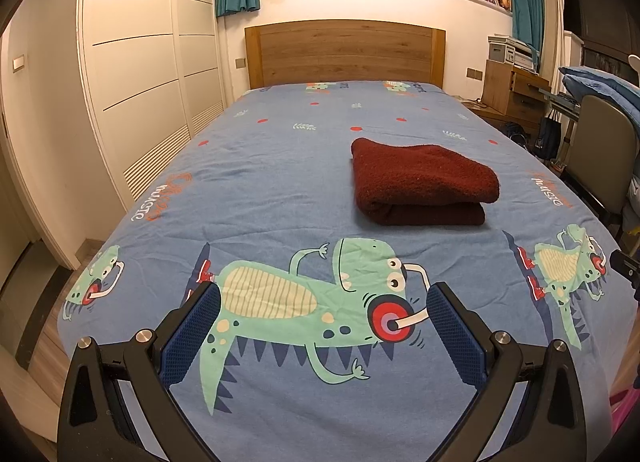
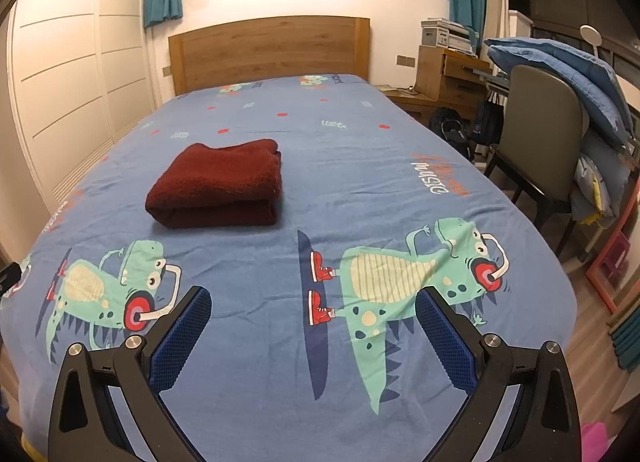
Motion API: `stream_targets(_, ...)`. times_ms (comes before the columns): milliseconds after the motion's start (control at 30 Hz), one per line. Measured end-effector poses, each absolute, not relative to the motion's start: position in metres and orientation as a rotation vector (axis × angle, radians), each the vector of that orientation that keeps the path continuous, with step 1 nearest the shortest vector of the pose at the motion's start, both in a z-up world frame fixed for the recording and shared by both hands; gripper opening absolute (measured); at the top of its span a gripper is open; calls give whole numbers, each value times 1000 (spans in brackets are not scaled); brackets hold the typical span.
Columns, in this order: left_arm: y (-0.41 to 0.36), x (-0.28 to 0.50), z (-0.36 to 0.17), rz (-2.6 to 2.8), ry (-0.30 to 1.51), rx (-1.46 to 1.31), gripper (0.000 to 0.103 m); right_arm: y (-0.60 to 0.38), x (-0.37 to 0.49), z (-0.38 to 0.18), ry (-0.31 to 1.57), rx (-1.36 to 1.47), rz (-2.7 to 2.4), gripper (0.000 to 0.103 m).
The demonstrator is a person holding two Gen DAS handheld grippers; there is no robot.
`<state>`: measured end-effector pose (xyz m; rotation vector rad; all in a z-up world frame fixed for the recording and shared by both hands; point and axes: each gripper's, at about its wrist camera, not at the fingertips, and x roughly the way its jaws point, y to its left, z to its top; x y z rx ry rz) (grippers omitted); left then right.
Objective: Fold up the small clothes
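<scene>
The dark red fleece garment (image 1: 422, 184) (image 2: 218, 186) is soft and fuzzy, folded into a thick rectangle with rounded edges, and it lies flat near the middle of the bed, far from the wooden headboard (image 1: 344, 52). The left gripper (image 1: 324, 318) and the right gripper (image 2: 314, 312) both hang over the foot edge with their blue textured pads (image 1: 192, 338) spread wide and holding nothing, well apart from the garment. The blue bedsheet (image 1: 280, 182) with green dinosaur prints is smooth cotton with small wrinkles, between white wardrobe doors (image 1: 136, 74) and a grey chair (image 2: 544, 130).
</scene>
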<state>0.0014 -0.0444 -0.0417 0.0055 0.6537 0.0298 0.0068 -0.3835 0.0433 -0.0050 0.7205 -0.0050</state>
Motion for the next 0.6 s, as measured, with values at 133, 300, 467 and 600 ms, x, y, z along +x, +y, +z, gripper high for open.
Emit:
stream_targets(133,-44,2,-42,30,653,5,102,-384,7,43,720,-6,-5,102)
stream_targets(300,-44,1,-43,29,652,5,102,-383,7,44,720,-5,-5,102)
stream_targets(467,-43,2,-43,30,654,2,102,-384,7,43,719,-5,-5,102)
stream_targets(600,-43,1,-43,30,653,1,102,-385,7,43,720,-2,-6,102)
